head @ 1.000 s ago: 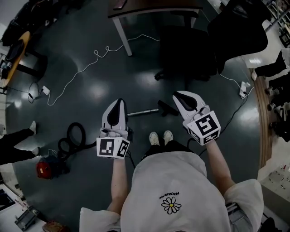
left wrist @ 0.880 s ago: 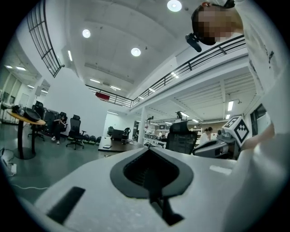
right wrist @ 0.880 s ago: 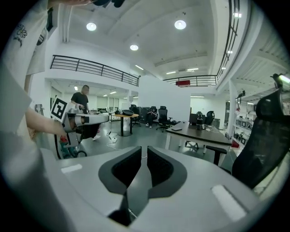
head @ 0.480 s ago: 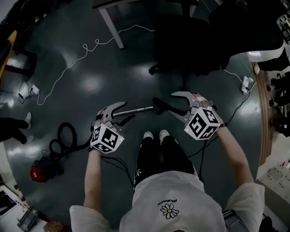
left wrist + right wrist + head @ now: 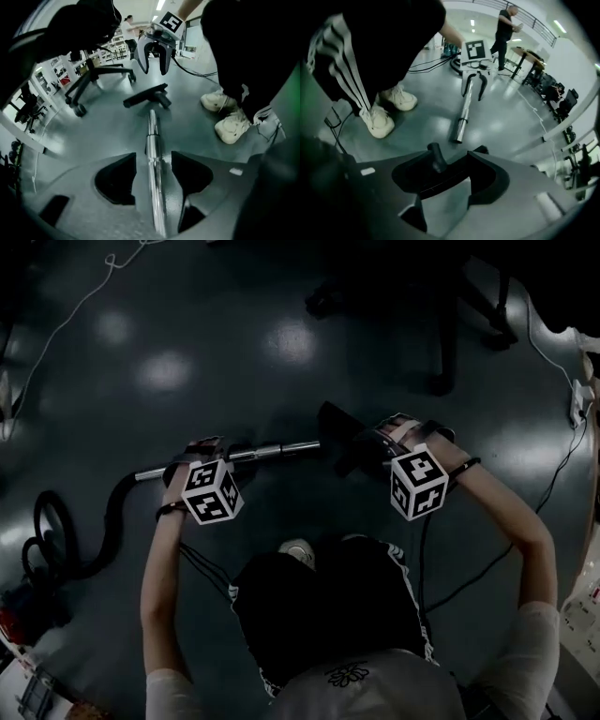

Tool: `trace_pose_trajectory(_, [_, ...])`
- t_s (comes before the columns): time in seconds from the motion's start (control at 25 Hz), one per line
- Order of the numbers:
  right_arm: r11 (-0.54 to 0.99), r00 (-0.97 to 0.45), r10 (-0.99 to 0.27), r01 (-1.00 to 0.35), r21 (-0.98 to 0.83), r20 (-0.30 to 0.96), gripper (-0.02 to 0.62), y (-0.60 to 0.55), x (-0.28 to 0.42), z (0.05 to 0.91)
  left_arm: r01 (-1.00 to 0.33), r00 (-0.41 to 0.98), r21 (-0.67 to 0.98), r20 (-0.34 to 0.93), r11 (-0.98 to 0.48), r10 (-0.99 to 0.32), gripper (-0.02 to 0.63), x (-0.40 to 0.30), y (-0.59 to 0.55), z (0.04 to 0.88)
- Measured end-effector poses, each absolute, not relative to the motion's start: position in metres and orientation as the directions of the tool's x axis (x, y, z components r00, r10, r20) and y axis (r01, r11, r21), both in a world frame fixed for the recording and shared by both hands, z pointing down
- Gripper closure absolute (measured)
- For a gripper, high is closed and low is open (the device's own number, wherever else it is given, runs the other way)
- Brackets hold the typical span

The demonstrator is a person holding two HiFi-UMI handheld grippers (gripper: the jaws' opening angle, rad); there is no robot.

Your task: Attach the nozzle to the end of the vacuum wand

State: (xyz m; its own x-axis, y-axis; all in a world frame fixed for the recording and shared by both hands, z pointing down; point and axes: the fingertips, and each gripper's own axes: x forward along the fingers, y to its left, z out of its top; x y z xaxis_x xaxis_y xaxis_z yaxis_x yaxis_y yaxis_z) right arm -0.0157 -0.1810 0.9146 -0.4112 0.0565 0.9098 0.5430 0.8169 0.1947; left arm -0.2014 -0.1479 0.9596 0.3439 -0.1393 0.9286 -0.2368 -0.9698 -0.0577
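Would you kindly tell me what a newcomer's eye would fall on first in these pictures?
The silver wand lying on the dark floor stands out most, running between the jaws of the left tool, which have just been opening and do not grip it. Just off its free end lies the black nozzle, between the jaws of the right tool, which have also just been opening.
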Motion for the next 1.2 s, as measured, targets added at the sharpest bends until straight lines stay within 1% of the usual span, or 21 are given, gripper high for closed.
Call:
trace_pose_trajectory(0.08, [0.779,-0.371,0.065,0.600,0.185,0.927,0.359,-0.175,-0.015,0.963,-0.191,0.310,-0.066,0.943,-0.979,-0.124,0.370,-0.200,-0.150,1.000])
trace_pose_trajectory(0.2, [0.740,-0.302,0.059,0.653,0.161,0.952,0.360,-0.165,-0.010,1.008,-0.120,0.235,-0.089,0.965,-0.989,-0.115,0.371,-0.197,-0.148,1.039])
trace_pose_trajectory(0.28, [0.715,-0.271,0.009,0.675,0.184,0.963,0.355,-0.168,-0.010,1.029,-0.108,0.184,-0.110,0.974,-0.988,-0.128,0.388,-0.201,-0.153,1.055])
trace_pose_trajectory(0.32, [0.704,-0.278,-0.024,0.677,0.213,0.960,0.382,-0.171,-0.013,1.036,-0.120,0.174,-0.101,0.977,-0.988,-0.121,0.393,-0.203,-0.154,1.060])
trace_pose_trajectory(0.36, [0.702,-0.297,-0.056,0.667,0.249,0.953,0.378,-0.175,-0.018,1.039,-0.140,0.171,-0.082,0.980,-0.987,-0.106,0.393,-0.204,-0.154,1.062])
trace_pose_trajectory(0.4, [0.716,-0.322,-0.081,0.639,0.280,0.943,0.388,-0.180,-0.023,1.040,-0.159,0.172,-0.067,0.981,-0.985,-0.094,0.399,-0.205,-0.155,1.063])
trace_pose_trajectory(0.48, [0.788,-0.370,-0.103,0.536,0.303,0.923,0.394,-0.190,-0.028,1.036,-0.185,0.193,-0.061,0.976,-0.981,-0.097,0.405,-0.205,-0.156,1.062])
trace_pose_trajectory(0.56, [0.860,-0.415,-0.101,0.421,0.290,0.904,0.396,-0.197,-0.027,1.031,-0.213,0.245,-0.067,0.962,-0.975,-0.120,0.407,-0.200,-0.155,1.059])
trace_pose_trajectory(0.68, [0.907,-0.479,-0.097,0.319,0.276,0.872,0.396,-0.200,-0.026,1.022,-0.263,0.341,-0.077,0.925,-0.962,-0.168,0.410,-0.192,-0.155,1.038])
trace_pose_trajectory(0.76, [0.925,-0.520,-0.089,0.273,0.264,0.849,0.396,-0.198,-0.029,1.014,-0.267,0.372,-0.087,0.910,-0.960,-0.186,0.410,-0.187,-0.156,1.022])
trace_pose_trajectory(0.92, [0.942,-0.556,-0.110,0.205,0.264,0.824,0.397,-0.202,-0.031,1.009,-0.249,0.365,-0.105,0.911,-0.963,-0.193,0.408,-0.182,-0.155,1.015])
trace_pose_trajectory(1.2, [0.955,-0.573,-0.122,0.156,0.254,0.810,0.397,-0.207,-0.038,0.995,-0.245,0.362,-0.116,0.910,-0.963,-0.202,0.408,-0.181,-0.155,1.016])
